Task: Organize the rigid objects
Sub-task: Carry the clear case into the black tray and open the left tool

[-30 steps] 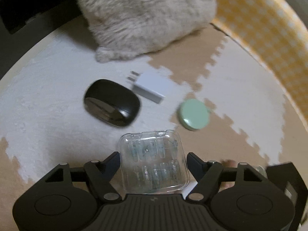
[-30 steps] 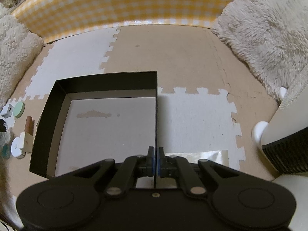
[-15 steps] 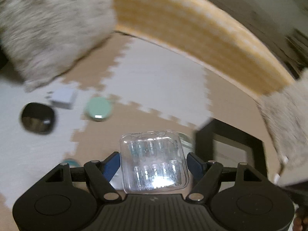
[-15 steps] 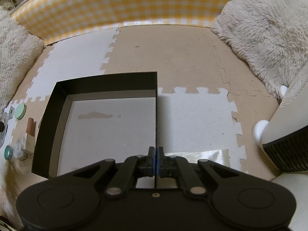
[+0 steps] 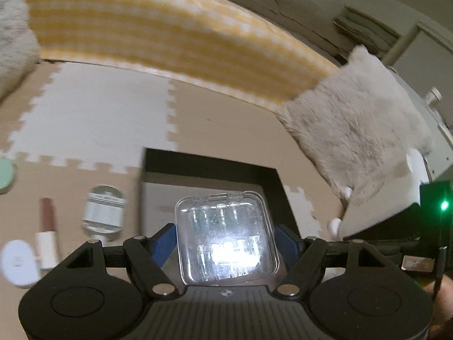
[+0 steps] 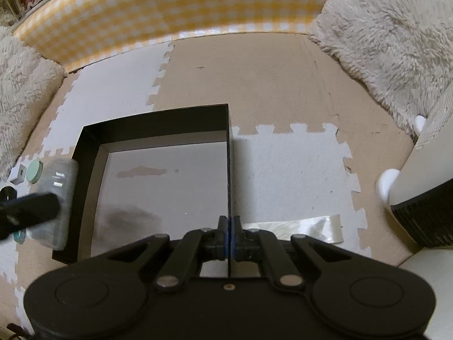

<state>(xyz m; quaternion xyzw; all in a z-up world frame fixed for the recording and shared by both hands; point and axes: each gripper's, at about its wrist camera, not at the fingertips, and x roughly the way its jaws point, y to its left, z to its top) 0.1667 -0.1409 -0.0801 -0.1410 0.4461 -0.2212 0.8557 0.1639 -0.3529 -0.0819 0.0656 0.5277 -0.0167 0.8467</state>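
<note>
Clear case [image 5: 225, 235] clamped in left gripper [image 5: 225, 240] at black box [image 6: 158, 187], box bare inside. Right gripper [image 6: 228, 236] pinches box wall. Mint tin [image 6: 35, 171], charger [image 6: 19, 173], others on the mat, still unsorted.

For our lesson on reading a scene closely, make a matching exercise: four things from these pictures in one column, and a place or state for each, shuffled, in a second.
Things:
1. clear plastic case
2. black box
3. green round tin
4. silver tape strip

Places or states:
A. stuck flat on the mat, right of the box
B. held between the left gripper's fingers
C. its right wall pinched by the right gripper
D. lying on the mat, left of the box

Pairs: 1-B, 2-C, 3-D, 4-A
</note>
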